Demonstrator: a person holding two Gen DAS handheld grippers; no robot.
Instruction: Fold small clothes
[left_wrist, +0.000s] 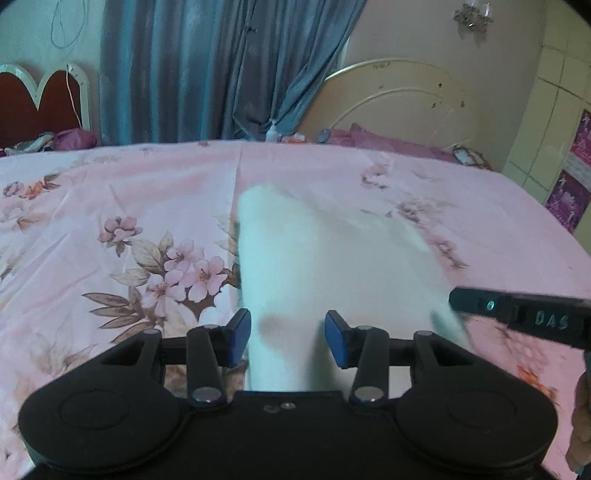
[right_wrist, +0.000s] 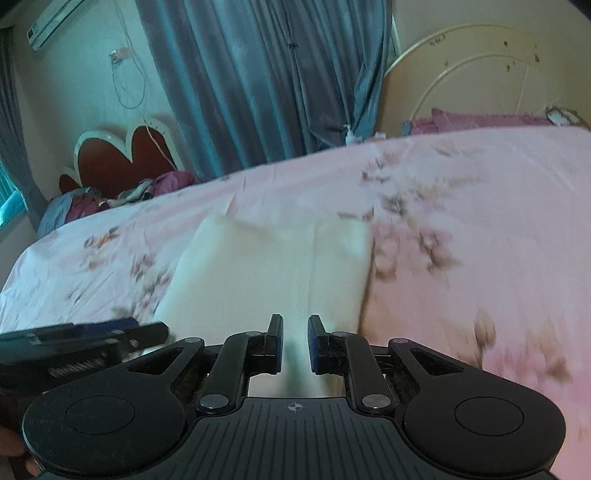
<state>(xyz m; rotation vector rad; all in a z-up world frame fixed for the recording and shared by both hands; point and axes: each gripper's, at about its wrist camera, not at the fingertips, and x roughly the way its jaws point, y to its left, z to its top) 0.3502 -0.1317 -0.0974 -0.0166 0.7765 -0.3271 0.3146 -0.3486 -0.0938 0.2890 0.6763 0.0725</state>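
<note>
White cloth garment (left_wrist: 325, 266), small, pale, blurred in both views; kind of garment not legible. Location: on the pink floral bedsheet (left_wrist: 110, 206) of the bed, roughly mid-sheet, well short of the blue curtain (left_wrist: 221, 66) behind. Long axis: runs from the near edge of the sheet away toward the curtain, in line with both wrist cameras. Near end rises off the sheet into both tools. Left hand-held gripper (left_wrist: 288, 338): jaws part-open, cloth passing between the blue pads; the left pad appears to touch the cloth edge, the right pad stands apart from it, so no firm pinch is shown. Right hand-held gripper (right_wrist: 295, 343): jaws nearly closed on a narrow strip of the same cloth, gripping it. Each tool sits at one near corner, left and right about equally near; the fold, by judgement, would carry the near edge forward along that axis toward the curtain.
</note>
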